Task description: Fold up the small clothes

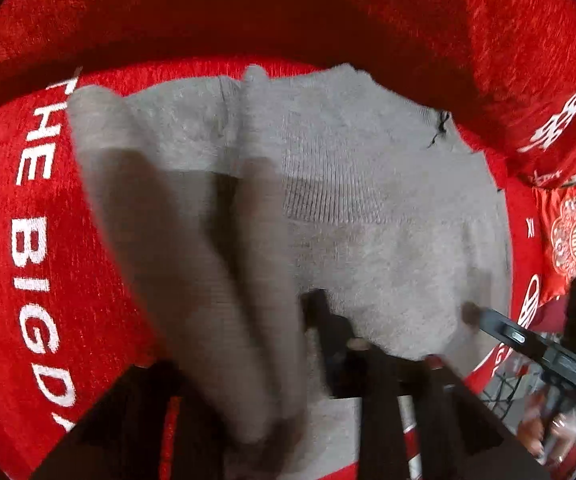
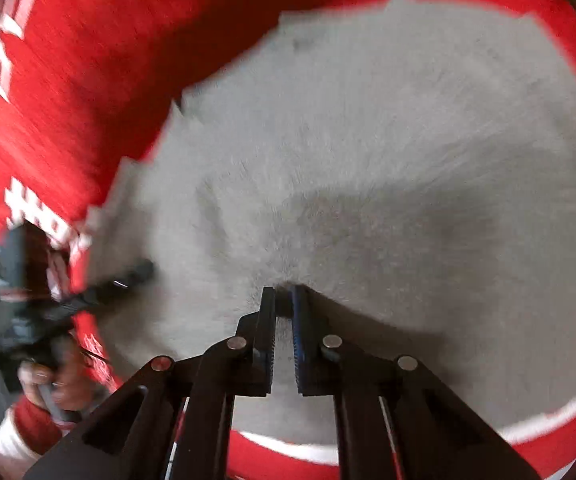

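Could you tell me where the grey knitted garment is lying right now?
The grey knitted garment fills the middle of both wrist views, spread on the red cloth with white lettering, with the right gripper pinching its near edge.

1. The grey garment (image 1: pixel 367 208) is matt knitted cloth, ribbed at its 12 o'clock edge, fuzzy elsewhere.
2. The red cloth (image 1: pixel 16 280) beneath looks coarse and woven, with matt white printed letters.
3. The right gripper (image 2: pixel 284 292) is matt black plastic with 4 shiny metal pins and toothed pads.
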Motion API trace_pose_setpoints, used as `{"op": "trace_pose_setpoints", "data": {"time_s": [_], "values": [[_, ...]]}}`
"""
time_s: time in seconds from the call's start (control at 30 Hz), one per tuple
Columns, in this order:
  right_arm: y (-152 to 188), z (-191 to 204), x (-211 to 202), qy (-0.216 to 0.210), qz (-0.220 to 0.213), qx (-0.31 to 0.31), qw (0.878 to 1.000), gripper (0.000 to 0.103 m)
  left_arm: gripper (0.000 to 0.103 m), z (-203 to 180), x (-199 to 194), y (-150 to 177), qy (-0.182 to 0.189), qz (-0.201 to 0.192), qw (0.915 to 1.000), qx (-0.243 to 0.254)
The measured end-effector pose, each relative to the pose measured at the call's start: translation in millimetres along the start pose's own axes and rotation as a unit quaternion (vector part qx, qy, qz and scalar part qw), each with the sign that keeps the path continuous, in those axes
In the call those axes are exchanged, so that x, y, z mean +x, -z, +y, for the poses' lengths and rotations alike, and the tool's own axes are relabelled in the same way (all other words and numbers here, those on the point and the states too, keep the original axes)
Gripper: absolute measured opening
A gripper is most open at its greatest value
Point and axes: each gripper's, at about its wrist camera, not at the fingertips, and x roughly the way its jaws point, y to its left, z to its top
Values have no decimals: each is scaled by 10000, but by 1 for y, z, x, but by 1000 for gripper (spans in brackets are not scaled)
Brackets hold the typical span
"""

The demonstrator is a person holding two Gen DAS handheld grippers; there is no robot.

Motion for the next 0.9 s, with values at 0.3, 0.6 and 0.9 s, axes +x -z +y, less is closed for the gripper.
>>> {"op": "trace_pose_setpoints", "data": {"time_s": [0.3,0.6,0.9], "values": [[9,-35,-21,-848,85,210,9961,6,15,-34,-46,-3,829,-434,9956,-79],[10,-107,-97,-1391,-619,852,9847,9,15,-195,-53,-31,967,-766,9856,1153],[14,-182,-82,-1971,-515,1850,9614,10,18,-298,82,-18,-394,-150,9773,2075]]}}
